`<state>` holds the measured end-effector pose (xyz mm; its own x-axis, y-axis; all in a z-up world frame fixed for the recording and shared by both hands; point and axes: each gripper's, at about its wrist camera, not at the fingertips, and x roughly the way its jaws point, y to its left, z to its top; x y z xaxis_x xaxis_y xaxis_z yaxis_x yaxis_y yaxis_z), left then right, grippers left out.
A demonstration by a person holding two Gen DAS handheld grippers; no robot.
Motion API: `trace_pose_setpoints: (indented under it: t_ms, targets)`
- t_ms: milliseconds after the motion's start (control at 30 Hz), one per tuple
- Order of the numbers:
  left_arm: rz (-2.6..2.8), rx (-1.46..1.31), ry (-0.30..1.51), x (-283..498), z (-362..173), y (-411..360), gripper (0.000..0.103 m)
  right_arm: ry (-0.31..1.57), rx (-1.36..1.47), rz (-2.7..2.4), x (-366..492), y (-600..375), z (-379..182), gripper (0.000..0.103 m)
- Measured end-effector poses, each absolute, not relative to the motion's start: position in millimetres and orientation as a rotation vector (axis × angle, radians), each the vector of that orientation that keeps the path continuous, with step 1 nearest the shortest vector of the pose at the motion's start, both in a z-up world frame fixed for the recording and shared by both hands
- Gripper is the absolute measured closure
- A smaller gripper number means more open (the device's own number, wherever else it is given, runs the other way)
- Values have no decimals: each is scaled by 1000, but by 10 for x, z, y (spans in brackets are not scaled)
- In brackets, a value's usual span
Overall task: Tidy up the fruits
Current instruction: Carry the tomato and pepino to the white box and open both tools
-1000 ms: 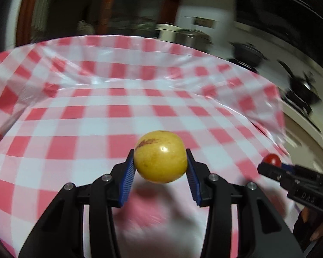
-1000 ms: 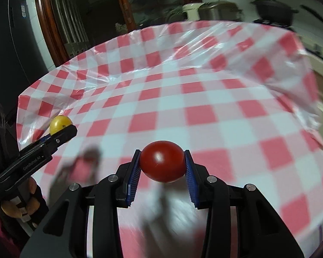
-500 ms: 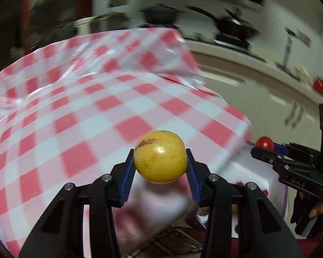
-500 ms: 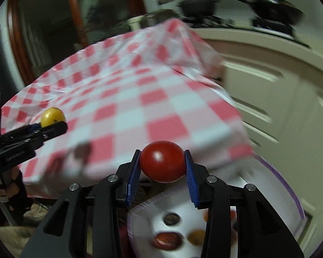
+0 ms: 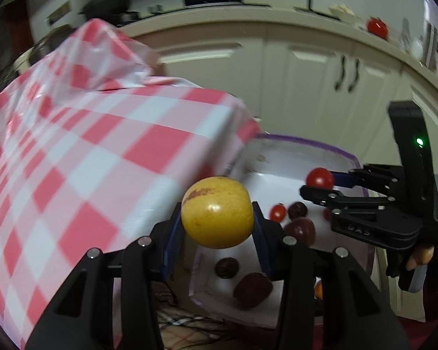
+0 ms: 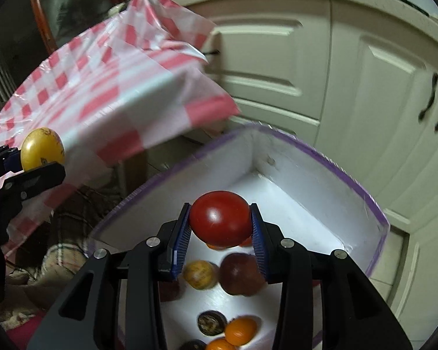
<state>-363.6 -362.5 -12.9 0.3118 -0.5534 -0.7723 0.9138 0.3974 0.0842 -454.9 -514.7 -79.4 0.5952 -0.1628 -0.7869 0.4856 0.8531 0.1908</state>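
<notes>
My left gripper is shut on a yellow fruit with a reddish blotch, held beside the table corner. My right gripper is shut on a red tomato, hanging over a white foam box with a purple rim. Several fruits lie in the box: a dark red one, a yellowish one, orange ones. In the left wrist view the box sits lower right, and the right gripper with its tomato hangs above it. In the right wrist view the left gripper holds the yellow fruit at the left edge.
A table under a red-and-white checked plastic cloth fills the left, its corner overhanging the box. Cream cabinet doors stand behind the box. A plaid fabric lies on the floor under the table. Another tomato rests on the counter.
Both grippers have swung right, off the tabletop towards the foam box, still holding their fruits. The right one now hangs over the box interior.
</notes>
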Motion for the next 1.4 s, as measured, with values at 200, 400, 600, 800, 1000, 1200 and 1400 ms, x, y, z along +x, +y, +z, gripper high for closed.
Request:
trace_pose_setpoints:
  t_ms: [200,400,600,800,1000,1200,1400]
  targets:
    - [-1150,708,772,-3885,-466,-3874,58,972,450,-437,-4592,-5260,-1149,64]
    - [-1212,863,881,-4040,-970,-4050,58,1089,459,-475,-4584,-5305,-1440,64]
    - [-1184,934,971,-3992,-1291,-4143,58,1178,453,-471,-4588,-5283,-1622,64]
    - [-1076,988,966,-3948,-1440,-4174,58,1180,453,-478,-4607,-5268,-1587,63]
    - [-1049,966,854,-3965,-1223,-4137,55,1135,427,-504,-4630,-5292,-1379,51]
    - [-1055,962,750,-4075,-967,-4051,26,1065,377,-544,-4669,-5304,-1029,25]
    - [-967,967,642,-4100,-751,-3975,5,1063,298,-566,-4721,-5222,-821,16]
